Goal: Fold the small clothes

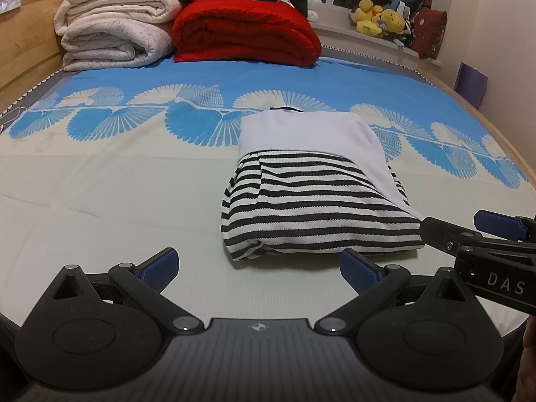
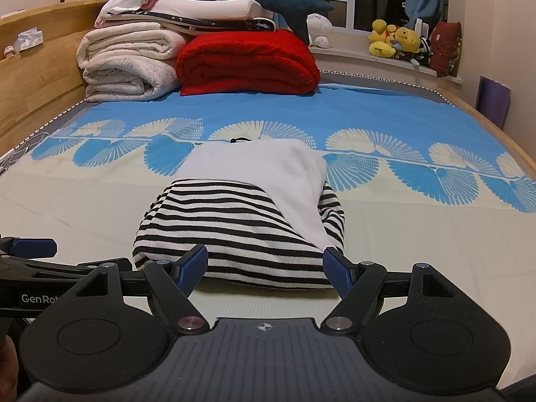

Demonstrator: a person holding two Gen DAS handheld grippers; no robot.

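Observation:
A small garment (image 1: 315, 211) lies folded into a compact block on the bed sheet (image 1: 100, 194). Its near part is black-and-white striped and a white panel (image 1: 301, 130) covers its far part. It also shows in the right wrist view (image 2: 234, 231). My left gripper (image 1: 259, 268) is open and empty, just in front of the garment's near edge. My right gripper (image 2: 266, 268) is open and empty, its blue pads either side of the garment's near edge, apart from the cloth. The right gripper also shows at the right edge of the left wrist view (image 1: 475, 234).
Folded cream blankets (image 1: 114, 30) and a red blanket (image 1: 244, 30) are stacked at the head of the bed. A wooden bed frame (image 1: 23, 40) runs along the left. Plush toys (image 1: 382, 16) sit on the windowsill at the right. A purple bag (image 1: 472, 83) stands by the wall.

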